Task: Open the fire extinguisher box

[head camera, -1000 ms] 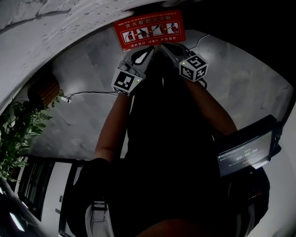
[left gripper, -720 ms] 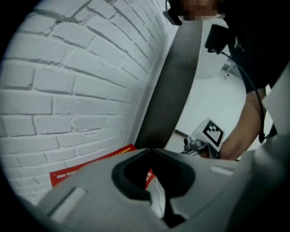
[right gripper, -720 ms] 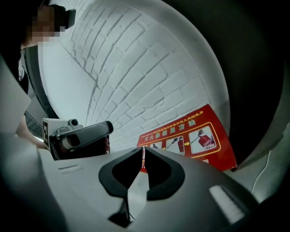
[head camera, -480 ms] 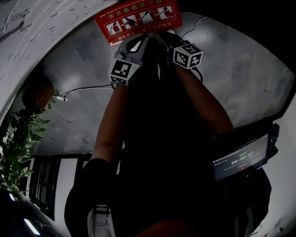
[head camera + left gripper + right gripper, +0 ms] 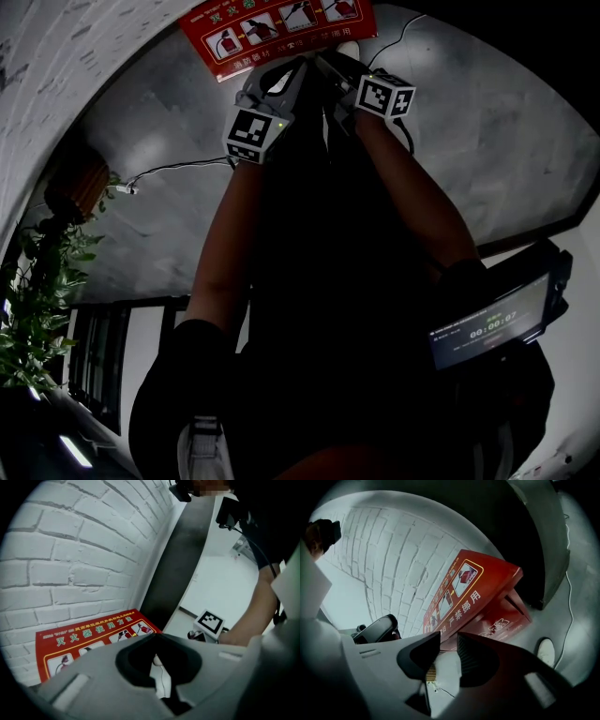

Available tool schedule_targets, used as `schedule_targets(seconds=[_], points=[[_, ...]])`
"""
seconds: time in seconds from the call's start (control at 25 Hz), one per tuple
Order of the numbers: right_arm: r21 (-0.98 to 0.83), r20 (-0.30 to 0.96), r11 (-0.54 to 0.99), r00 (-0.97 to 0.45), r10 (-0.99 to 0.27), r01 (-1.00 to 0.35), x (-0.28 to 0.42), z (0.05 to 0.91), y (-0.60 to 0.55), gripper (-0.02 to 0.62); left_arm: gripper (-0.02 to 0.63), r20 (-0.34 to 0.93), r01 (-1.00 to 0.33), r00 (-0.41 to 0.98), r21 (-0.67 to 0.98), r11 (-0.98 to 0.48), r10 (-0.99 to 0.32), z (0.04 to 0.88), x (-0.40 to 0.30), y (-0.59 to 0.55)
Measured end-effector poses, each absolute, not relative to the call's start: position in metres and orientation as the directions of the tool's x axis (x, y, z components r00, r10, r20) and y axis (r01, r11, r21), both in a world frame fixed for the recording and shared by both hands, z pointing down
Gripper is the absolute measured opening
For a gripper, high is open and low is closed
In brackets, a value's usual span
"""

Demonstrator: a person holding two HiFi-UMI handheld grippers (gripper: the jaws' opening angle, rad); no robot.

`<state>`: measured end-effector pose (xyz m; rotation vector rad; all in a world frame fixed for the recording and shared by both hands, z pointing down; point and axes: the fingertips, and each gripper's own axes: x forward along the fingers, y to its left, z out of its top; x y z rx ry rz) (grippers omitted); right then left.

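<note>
facing a white brick wall (image 5: pixel 70 550): left gripper (image 5: pixel 155 637) clenched, right gripper (image 5: pixel 448 642) just opening, empty, near red box (image 5: pixel 487 597).

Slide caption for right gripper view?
Right gripper, jaws just opened, nothing between them, facing the red fire extinguisher box.

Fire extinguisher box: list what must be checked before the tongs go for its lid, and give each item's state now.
1. Fire extinguisher box in view: ok, it stands against the brick wall, ahead of both tongs.
2. Right tongs open: ok, the jaws have just been opening and stand apart with nothing between them.
3. Left tongs open: not ok, the jaws are together and empty.
4. Tongs at the box: not ok, only floor shows between the right jaws, with the box beyond.
5. Grip spot on lid: cannot tell, no handle or latch made out.
</note>
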<state>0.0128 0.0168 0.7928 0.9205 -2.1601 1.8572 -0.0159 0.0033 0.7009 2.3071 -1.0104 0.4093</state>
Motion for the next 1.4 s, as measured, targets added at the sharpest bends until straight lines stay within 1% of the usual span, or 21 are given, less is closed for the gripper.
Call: schedule_targets(seconds=[0.16,0.28,0.4,0.48,0.68,0.76,0.88,1.08,1.4], points=[[-0.879,0.456,-0.041,-0.815,-0.357,-0.474,0.008,0.81,0.016,0.146,0.002,0.487,-0.744,0.666,0.387,-0.544,-0.565,0.708,-0.013,0.005],[-0.89,0.445,-0.076,-0.818,-0.364,-0.45,0.007,0.818,0.012,0.152,0.002,0.488,-0.744,0.666,0.391,-0.542,-0.564,0.709,-0.011,0.008],[-0.888,0.45,-0.09,-0.812,-0.372,-0.451,0.006,0.793,0.002,0.15,0.002,0.481,-0.744,0.667,0.399,-0.536,-0.569,0.681,-0.015,0.009],[-0.886,0.458,-0.115,-0.804,-0.379,-0.45,0.007,0.782,-0.002,0.124,0.002,0.479,-0.744,0.667,0.403,-0.533,-0.57,0.669,-0.016,0.009],[-0.896,0.441,-0.154,-0.802,-0.403,-0.415,0.009,0.821,0.007,0.107,0.002,0.5,-0.758,0.652,0.397,-0.518,-0.571,0.709,-0.02,0.016],[-0.899,0.436,-0.149,-0.802,-0.41,-0.412,0.009,0.811,0.005,0.106,0.002,0.497,-0.76,0.649,0.392,-0.518,-0.577,0.702,-0.023,0.013],[-0.9,0.431,-0.133,-0.801,-0.415,-0.415,0.009,0.772,-0.001,0.101,0.002,0.485,-0.764,0.645,0.388,-0.515,-0.591,0.669,-0.028,0.004],[-0.909,0.409,-0.111,-0.813,-0.414,-0.401,0.012,0.755,0.002,0.1,0.002,0.47,-0.767,0.642,0.369,-0.525,-0.606,0.657,-0.024,-0.003],[-0.935,0.305,0.033,-0.846,-0.437,-0.354,0.003,0.709,-0.013,0.098,0.002,0.434,-0.774,0.633,0.345,-0.531,-0.641,0.641,-0.019,-0.004]])
